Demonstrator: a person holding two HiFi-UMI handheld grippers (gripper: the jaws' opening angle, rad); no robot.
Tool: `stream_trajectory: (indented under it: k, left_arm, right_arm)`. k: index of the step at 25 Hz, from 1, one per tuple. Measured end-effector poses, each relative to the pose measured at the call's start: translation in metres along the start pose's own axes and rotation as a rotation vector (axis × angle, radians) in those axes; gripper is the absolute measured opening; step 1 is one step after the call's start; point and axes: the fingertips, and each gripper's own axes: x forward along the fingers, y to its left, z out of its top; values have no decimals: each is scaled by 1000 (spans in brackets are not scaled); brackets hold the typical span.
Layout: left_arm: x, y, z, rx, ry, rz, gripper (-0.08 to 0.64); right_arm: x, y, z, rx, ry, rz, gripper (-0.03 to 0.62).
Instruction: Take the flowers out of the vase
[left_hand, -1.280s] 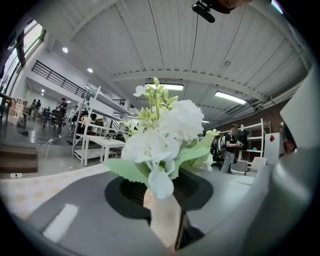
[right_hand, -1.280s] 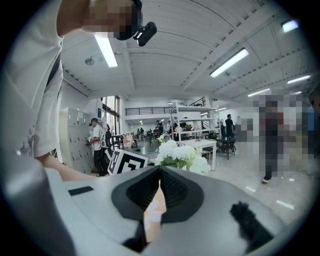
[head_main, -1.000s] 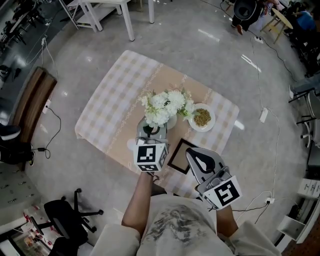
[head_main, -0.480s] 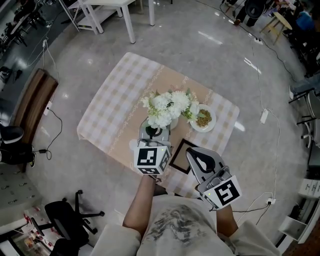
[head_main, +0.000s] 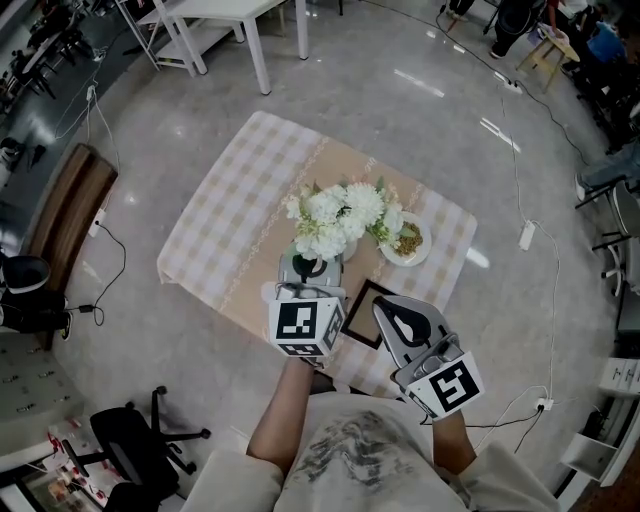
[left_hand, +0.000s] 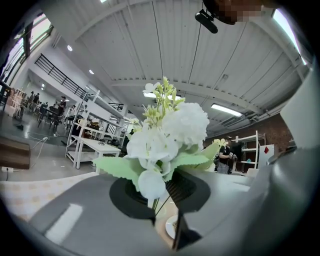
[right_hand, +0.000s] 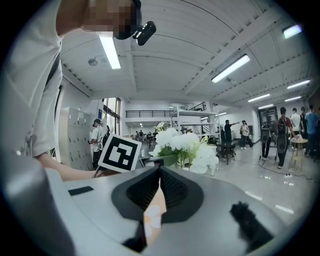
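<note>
A bunch of white flowers (head_main: 345, 215) with green leaves hangs over the middle of the checked table (head_main: 225, 225). My left gripper (head_main: 308, 268) is shut on the stems, which run down between its pads in the left gripper view, under the blooms (left_hand: 170, 135). I cannot make out the vase; it is hidden under the flowers and the gripper. My right gripper (head_main: 395, 318) hovers at the table's near edge, shut with nothing in it. The right gripper view shows the flowers (right_hand: 182, 145) ahead of it, beside the left gripper's marker cube (right_hand: 120, 152).
A white plate (head_main: 410, 243) of greenish bits sits right of the flowers, partly covered by them. A black square frame (head_main: 362, 312) lies near the front edge, between the two grippers. White shelving and tables stand on the grey floor beyond; a chair (head_main: 130, 440) is at lower left.
My left gripper has lifted the flowers, so the bunch has drifted up and right in the head view and now overlaps the plate. The right gripper has stayed put.
</note>
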Motion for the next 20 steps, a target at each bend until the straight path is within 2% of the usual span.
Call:
stream_trajectory:
  k: [16, 20]
  left_arm:
    - [-19, -22, 52, -21, -88, -45, 63]
    - [-37, -23, 59, -25, -103, -62, 62]
  right_arm:
    - [-9, 10, 17, -31, -36, -24, 17]
    - [-13, 27, 17, -38, -44, -33, 17]
